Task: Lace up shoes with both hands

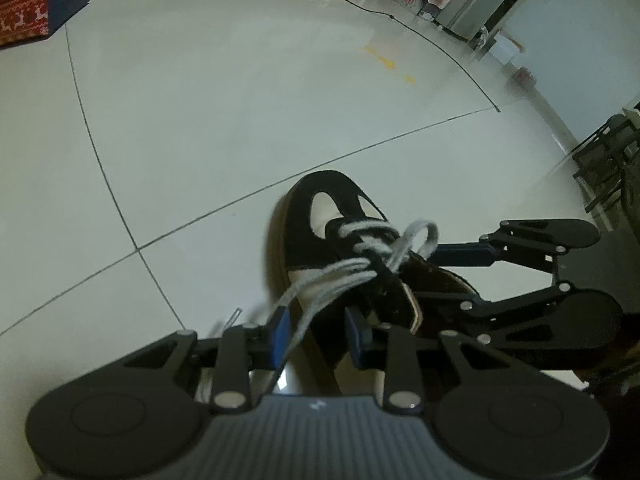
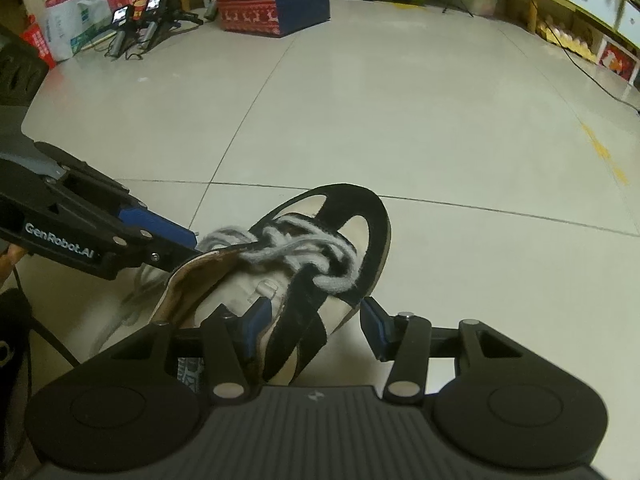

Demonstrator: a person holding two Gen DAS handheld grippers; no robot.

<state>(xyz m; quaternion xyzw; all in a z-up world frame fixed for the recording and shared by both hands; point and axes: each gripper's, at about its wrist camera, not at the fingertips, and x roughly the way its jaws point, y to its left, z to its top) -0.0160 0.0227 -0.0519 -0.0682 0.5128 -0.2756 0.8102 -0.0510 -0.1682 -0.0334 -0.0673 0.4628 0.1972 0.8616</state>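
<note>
Shoe (image 1: 320, 240) lies on the tiled floor (image 1: 200, 140), toe away from you; your left gripper (image 1: 316, 332) stands part open, grey lace (image 1: 320, 284) strands running between its pads, unpinched, probably lined up for a pull; your right gripper (image 2: 316, 320) straddles the shoe's side, jaws apart, likely steadying it; no containers in play.

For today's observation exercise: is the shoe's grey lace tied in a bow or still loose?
Loose. The grey lace crosses the shoe eyelets, but strands trail free, with no bow.
</note>
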